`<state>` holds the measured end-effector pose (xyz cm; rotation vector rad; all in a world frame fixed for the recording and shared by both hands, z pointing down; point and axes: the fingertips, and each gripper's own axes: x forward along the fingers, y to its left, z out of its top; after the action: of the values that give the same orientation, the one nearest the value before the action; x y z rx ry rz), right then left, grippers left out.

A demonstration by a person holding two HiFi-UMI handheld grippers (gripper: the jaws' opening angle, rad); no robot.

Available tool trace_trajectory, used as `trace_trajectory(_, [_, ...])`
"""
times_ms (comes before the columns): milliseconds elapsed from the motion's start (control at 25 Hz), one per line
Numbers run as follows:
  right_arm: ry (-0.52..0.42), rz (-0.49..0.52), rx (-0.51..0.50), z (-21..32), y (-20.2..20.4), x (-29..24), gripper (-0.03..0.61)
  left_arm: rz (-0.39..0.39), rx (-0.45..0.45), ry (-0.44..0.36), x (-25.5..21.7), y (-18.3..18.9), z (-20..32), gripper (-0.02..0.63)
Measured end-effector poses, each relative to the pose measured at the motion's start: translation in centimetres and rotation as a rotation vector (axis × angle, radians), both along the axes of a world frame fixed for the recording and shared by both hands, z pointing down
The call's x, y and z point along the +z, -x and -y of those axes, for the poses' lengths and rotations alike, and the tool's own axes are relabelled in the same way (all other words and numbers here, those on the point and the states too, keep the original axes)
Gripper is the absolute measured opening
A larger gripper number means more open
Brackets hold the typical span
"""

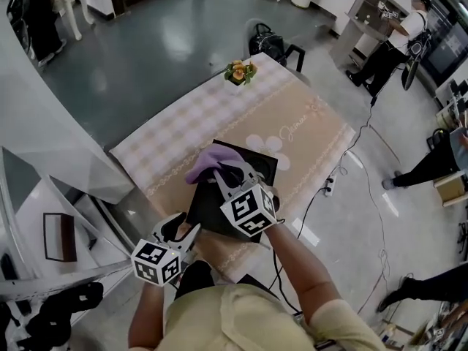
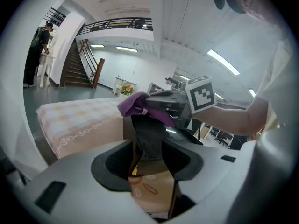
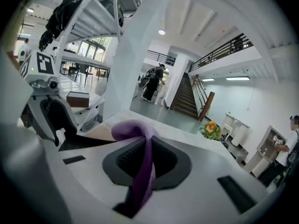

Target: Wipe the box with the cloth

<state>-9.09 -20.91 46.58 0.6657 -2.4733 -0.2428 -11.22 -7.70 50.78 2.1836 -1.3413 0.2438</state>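
Note:
A flat black box (image 1: pixel 252 165) lies on the tan tablecloth (image 1: pixel 314 126) near the table's front edge. My left gripper (image 1: pixel 191 232) is shut on the box's near left corner; in the left gripper view the dark box edge (image 2: pixel 147 133) stands pinched between the jaws of the left gripper (image 2: pixel 149 158). My right gripper (image 1: pixel 224 172) is shut on a purple cloth (image 1: pixel 212 160) that rests bunched on the box's far left part. In the right gripper view the cloth (image 3: pixel 135 129) runs down between the jaws of the right gripper (image 3: pixel 145 158), with the box top (image 3: pixel 81 143) to its left.
A small pot of flowers (image 1: pixel 240 72) stands at the table's far corner. A black bag (image 1: pixel 266 44) sits behind the table. White shelving (image 1: pixel 66 174) stands close on the left. A cable with a power strip (image 1: pixel 329 187) lies on the floor at the right, where people stand.

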Motion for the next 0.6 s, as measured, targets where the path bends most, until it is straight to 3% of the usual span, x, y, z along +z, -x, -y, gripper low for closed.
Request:
trace_trajectory(280, [-0.013,-0.161,-0.058,-0.4,0.1,2.8,0.048,-0.004,-0.002,0.006,0.4,-0.2,0.0,0.198])
trace_trajectory(600, [0.018,-0.207,0.028,-0.1,-3.4,3.2,0.048,0.005,0.002,0.003,0.4,-0.2,0.0,0.198])
